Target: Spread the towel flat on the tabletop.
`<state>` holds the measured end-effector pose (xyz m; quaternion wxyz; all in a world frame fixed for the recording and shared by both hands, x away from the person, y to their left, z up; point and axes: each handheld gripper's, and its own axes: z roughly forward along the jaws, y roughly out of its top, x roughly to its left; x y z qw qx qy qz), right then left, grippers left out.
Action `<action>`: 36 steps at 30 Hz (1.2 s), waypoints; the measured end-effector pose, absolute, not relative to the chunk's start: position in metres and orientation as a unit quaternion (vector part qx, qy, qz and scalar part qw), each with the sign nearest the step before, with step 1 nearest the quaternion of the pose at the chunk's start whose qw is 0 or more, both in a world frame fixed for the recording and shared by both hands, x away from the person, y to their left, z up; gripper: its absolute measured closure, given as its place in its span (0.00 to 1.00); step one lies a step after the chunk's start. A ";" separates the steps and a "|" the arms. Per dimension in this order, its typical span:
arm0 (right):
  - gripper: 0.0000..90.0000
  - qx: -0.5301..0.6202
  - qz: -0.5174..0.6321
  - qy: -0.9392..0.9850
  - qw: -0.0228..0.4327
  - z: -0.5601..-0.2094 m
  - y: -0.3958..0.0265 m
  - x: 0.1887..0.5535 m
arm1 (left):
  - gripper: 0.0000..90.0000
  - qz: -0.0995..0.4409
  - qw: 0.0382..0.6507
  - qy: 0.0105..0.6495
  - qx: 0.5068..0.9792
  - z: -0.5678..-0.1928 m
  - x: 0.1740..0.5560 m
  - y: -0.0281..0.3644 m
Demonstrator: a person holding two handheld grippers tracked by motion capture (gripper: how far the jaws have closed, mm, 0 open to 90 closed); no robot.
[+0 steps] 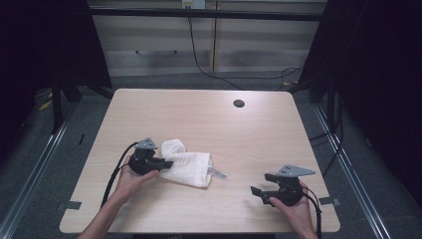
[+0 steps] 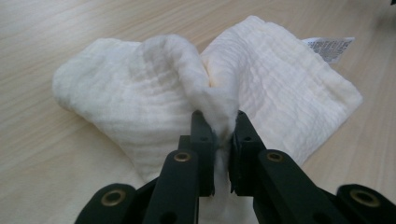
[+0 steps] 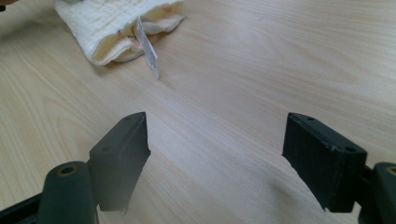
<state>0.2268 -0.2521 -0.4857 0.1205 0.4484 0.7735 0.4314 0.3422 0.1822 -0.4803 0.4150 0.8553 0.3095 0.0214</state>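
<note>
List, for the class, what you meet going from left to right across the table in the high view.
Left gripper, shut on a fold of the white cloth → the cloth's label → right gripper, jaws open over bare table.

The print on the cloth's tag (image 2: 329, 46) is too small to read.

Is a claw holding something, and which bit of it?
The left claw pinches the white cloth at a bunched-up fold in its near edge. The right claw is open over bare table, holding nothing.
</note>
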 end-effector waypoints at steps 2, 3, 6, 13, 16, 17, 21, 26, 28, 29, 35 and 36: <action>0.25 0.448 0.433 0.773 0.121 -0.485 -0.252 0.227 | 0.92 0.023 0.411 0.305 0.859 -0.479 0.334 0.179; 0.25 0.448 0.433 0.773 0.121 -0.485 -0.252 0.227 | 0.92 0.022 0.410 0.303 0.860 -0.479 0.330 0.178; 0.26 0.446 0.432 0.775 0.121 -0.485 -0.250 0.228 | 0.91 0.019 0.407 0.303 0.862 -0.479 0.319 0.177; 0.31 0.432 0.433 0.783 0.117 -0.485 -0.240 0.231 | 0.88 0.008 0.398 0.298 0.868 -0.484 0.315 0.183; 0.35 0.426 0.437 0.785 0.108 -0.484 -0.235 0.234 | 0.86 0.020 0.383 0.292 0.876 -0.491 0.312 0.180; 0.36 0.422 0.439 0.786 0.106 -0.484 -0.233 0.235 | 0.85 0.020 0.383 0.292 0.876 -0.491 0.312 0.180; 0.39 0.409 0.440 0.793 0.099 -0.479 -0.221 0.239 | 0.85 0.012 0.389 0.297 0.872 -0.494 0.306 0.175; 0.41 0.396 0.443 0.798 0.099 -0.475 -0.209 0.246 | 0.83 0.011 0.391 0.296 0.872 -0.494 0.294 0.168; 0.41 0.390 0.445 0.800 0.097 -0.474 -0.201 0.250 | 0.72 -0.002 0.393 0.291 0.872 -0.494 0.290 0.167; 0.41 0.390 0.446 0.800 0.096 -0.474 -0.199 0.251 | 0.66 -0.012 0.401 0.273 0.874 -0.492 0.289 0.168; 0.39 0.391 0.448 0.798 0.096 -0.475 -0.203 0.248 | 0.51 -0.019 0.417 0.281 0.864 -0.483 0.294 0.180; 0.39 0.393 0.450 0.796 0.096 -0.474 -0.205 0.247 | 0.49 -0.017 0.426 0.281 0.860 -0.479 0.295 0.184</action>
